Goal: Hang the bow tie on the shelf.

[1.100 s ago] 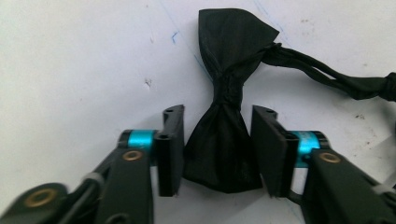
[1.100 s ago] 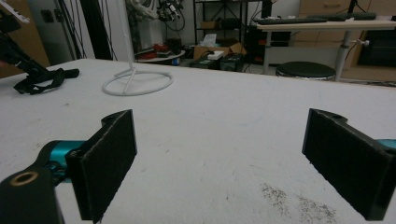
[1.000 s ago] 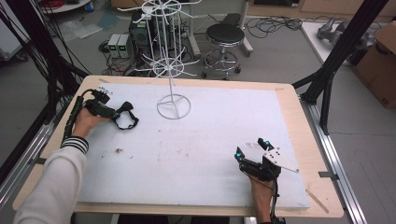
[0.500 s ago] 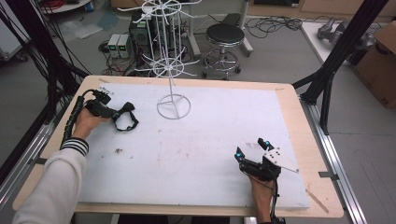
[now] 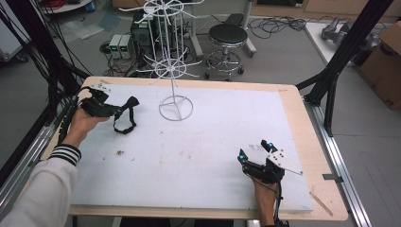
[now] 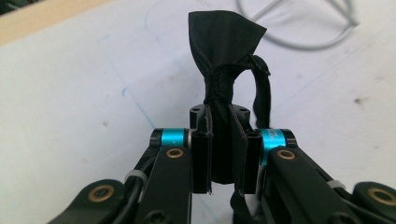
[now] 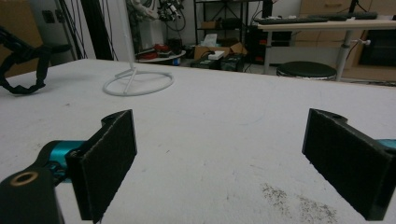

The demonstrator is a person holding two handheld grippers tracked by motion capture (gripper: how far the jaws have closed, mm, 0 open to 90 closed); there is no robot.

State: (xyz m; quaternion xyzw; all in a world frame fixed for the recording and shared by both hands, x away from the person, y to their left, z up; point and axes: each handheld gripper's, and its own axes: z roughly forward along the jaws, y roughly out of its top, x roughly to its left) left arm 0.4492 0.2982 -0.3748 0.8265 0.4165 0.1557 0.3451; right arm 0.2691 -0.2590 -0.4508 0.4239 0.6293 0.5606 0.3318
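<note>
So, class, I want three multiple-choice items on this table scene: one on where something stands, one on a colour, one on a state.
1. Where does the white wire rack stand?
A. at the table's far side
B. beside the right hand-held gripper
C. on the floor

2. What colour is the strap in the left hand-held gripper?
A. white
B. black
C. red

3. How do the right hand-held gripper's jaws stand?
A. shut on the strap
B. shut on nothing
C. wide open

Key: 1 A, its ring base rests on the white mat toward the far edge; 2 B, the cloth pinched between the pads is black; 3 C, the right gripper view shows the pads far apart with bare table between.
</note>
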